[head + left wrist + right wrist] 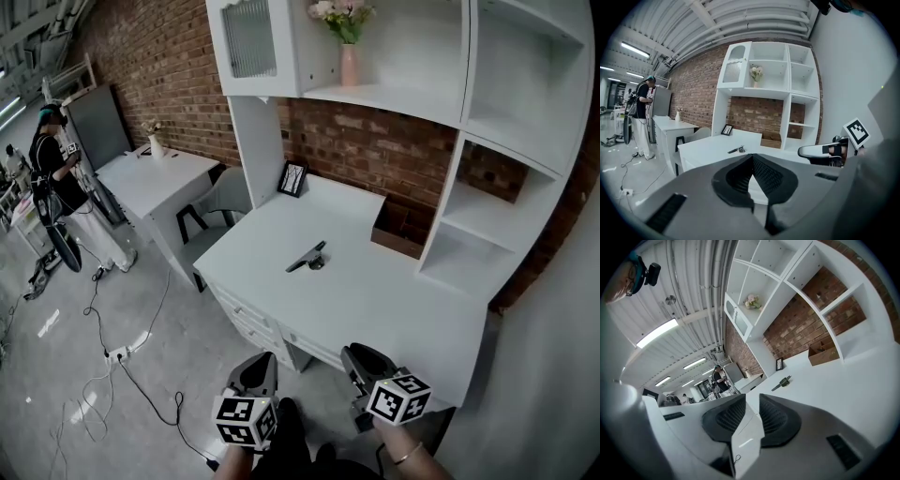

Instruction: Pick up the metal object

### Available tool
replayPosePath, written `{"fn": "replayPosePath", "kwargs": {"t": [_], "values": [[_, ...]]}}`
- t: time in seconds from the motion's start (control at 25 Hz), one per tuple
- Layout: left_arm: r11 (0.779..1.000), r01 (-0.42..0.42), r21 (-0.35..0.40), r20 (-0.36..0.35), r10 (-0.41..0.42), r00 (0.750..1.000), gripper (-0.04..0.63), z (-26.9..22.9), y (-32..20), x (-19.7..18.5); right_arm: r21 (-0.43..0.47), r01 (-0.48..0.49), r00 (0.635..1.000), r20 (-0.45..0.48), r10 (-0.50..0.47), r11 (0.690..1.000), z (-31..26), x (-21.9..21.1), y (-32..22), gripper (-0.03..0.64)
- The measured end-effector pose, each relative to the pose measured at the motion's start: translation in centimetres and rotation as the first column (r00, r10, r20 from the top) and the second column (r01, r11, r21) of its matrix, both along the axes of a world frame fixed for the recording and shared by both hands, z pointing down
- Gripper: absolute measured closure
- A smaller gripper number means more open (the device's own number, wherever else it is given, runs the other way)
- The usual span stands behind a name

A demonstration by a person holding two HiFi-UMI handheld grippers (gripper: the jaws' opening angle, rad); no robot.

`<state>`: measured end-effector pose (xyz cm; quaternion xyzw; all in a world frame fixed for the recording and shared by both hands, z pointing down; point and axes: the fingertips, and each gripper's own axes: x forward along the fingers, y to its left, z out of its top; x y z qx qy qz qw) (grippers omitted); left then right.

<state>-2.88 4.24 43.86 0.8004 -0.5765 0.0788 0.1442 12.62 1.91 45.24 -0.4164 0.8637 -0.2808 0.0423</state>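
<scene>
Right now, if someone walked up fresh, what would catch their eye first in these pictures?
Probably the dark metal object lying alone in the middle of the white desk. Next, the pink vase of flowers on the upper shelf of the white unit. Low in the head view, the left gripper and right gripper hang near the desk's front edge, holding nothing.
</scene>
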Motion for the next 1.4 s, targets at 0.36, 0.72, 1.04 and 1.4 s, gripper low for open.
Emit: {"fn": "replayPosePath", "kwargs": {"t": [0.36, 0.72, 1.04, 1.4], "values": [[1.0, -0.021, -0.018, -0.017, 0.021, 1.0, 0.586, 1.5, -4.6, -0.7, -0.064, -0.012, 0.999, 0.046, 0.015, 0.998, 1.6, -0.8, -4.0, 0.496], [0.999, -0.027, -0.042, -0.034, 0.026, 0.999, 0.586, 2.6, -12.1, -3.5, -0.151, -0.009, 0.995, 0.098, 0.024, 0.988, 3.3, -3.7, -11.2, 0.41], [0.997, -0.042, -0.063, -0.043, 0.039, 0.998, 0.586, 3.3, -19.9, -6.7, -0.228, -0.041, 0.982, 0.17, 0.081, 0.973, 4.3, -5.7, -19.2, 0.397], [0.994, -0.09, -0.067, -0.067, 0.085, 0.994, 0.586, 3.6, -26.9, -9.1, -0.298, -0.115, 0.965, 0.193, 0.177, 0.948, 5.3, -6.9, -26.1, 0.397]]}}
